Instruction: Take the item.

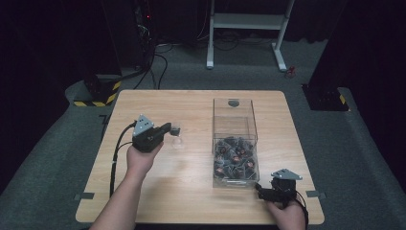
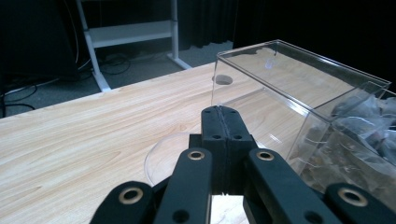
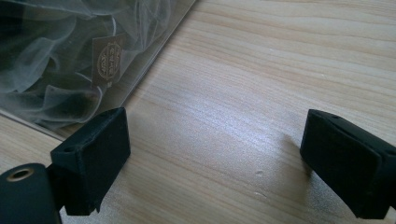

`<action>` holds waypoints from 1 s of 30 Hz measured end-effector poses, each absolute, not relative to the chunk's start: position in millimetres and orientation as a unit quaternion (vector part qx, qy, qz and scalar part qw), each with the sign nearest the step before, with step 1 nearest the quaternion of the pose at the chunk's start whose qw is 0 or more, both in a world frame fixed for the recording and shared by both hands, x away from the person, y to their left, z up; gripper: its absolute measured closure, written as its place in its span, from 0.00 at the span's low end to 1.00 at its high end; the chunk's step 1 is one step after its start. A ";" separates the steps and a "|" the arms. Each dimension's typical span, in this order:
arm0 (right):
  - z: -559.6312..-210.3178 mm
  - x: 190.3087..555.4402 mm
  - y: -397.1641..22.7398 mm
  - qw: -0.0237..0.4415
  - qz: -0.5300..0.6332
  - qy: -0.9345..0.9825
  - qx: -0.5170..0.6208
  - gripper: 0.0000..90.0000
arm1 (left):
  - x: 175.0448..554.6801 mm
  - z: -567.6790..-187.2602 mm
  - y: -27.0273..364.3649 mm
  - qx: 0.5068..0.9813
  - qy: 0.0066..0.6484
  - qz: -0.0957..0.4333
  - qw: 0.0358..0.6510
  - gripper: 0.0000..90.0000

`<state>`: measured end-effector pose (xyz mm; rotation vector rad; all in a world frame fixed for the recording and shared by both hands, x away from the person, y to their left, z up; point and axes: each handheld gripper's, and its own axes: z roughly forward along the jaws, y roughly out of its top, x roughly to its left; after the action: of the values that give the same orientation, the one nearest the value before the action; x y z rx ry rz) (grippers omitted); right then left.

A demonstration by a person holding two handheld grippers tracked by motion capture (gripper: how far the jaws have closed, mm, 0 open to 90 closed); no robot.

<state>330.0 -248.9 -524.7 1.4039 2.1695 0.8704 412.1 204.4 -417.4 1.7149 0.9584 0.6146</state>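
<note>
Beside the clear box (image 1: 234, 125) of tea bags (image 1: 234, 160), on its left, the left gripper (image 1: 173, 129) pinched the rim of a small glass cup (image 1: 176, 140), jaws pressed together. Right gripper (image 1: 261, 189), jaws spread, sat nearer the bags at the box's near-right corner on the tabletop (image 1: 191, 191).

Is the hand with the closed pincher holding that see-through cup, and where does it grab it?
Yes, it seems so: the left gripper is shut on the rim of the clear cup. The right gripper is open, holding nothing.
</note>
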 end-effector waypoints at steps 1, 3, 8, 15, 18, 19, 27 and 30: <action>-524.7 330.0 -248.9 0.206 0.312 0.779 0.504 0.09 | 413.1 -418.0 204.5 0.713 0.401 0.254 0.516 1.00; -524.7 330.0 -248.9 0.206 0.312 0.779 0.504 0.09 | 416.3 -419.9 204.6 0.712 0.404 0.255 0.514 1.00; -524.7 330.0 -248.9 0.206 0.312 0.779 0.504 0.09 | 423.2 -424.5 206.0 0.715 0.412 0.253 0.506 1.00; -524.7 330.0 -248.9 0.206 0.312 0.779 0.504 0.09 | 430.2 -428.6 206.0 0.714 0.419 0.255 0.500 1.00; -524.7 330.1 -249.1 0.206 0.312 0.779 0.503 0.09 | 432.9 -432.2 203.8 0.717 0.422 0.253 0.494 1.00; -524.7 330.1 -249.0 0.206 0.312 0.779 0.503 0.09 | 433.9 -433.5 203.1 0.719 0.422 0.253 0.491 1.00; -524.7 330.1 -249.1 0.206 0.312 0.779 0.503 0.09 | 441.6 -441.4 200.5 0.721 0.436 0.250 0.478 0.98; -524.7 330.1 -249.1 0.206 0.312 0.779 0.503 0.09 | 441.9 -441.6 200.3 0.719 0.438 0.249 0.479 0.89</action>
<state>330.1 -249.1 -524.7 1.4007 2.1701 0.8705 441.9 200.3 -441.6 1.7535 1.0697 0.6069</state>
